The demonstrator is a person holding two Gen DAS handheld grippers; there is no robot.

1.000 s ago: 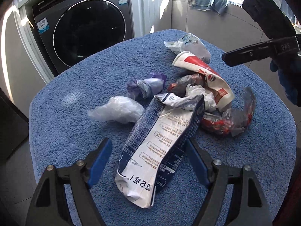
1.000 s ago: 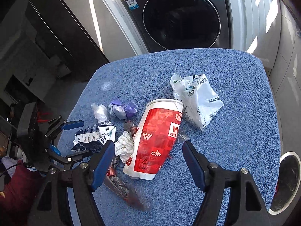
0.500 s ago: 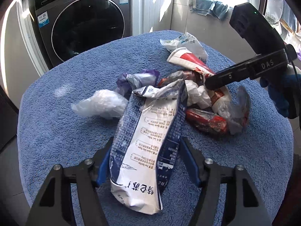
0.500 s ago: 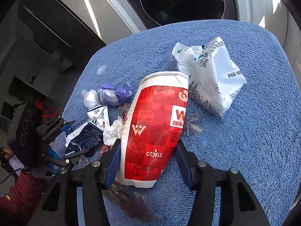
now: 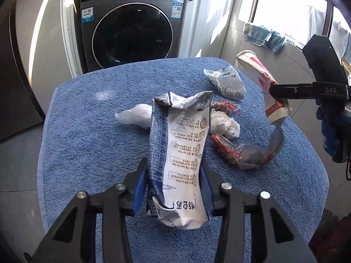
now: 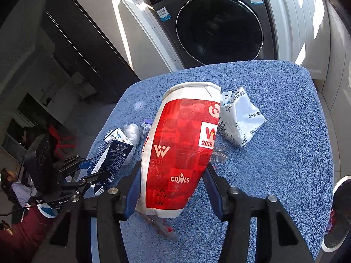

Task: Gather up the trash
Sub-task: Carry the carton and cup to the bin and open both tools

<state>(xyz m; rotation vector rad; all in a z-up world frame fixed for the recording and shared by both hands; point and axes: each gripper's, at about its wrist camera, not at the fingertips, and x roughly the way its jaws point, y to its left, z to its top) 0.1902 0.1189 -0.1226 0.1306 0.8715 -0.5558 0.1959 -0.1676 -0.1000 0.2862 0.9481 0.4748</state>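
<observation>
Blue-padded left gripper (image 5: 173, 182) now pinches the milk carton (image 5: 178, 160), lifted; right gripper (image 6: 171, 182) has clamped the red cup (image 6: 182, 151). Both ready for binning.

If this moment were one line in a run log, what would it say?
left hand-held gripper: shut on blue-white carton | right hand-held gripper: shut on red paper cup | both lifted off blue towel | other wrappers remain

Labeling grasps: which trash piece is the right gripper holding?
The flattened red-and-white paper cup, clamped between the right gripper fingers and lifted. The blue-and-white carton is in the left gripper; the white wrapper lies on the towel.
</observation>
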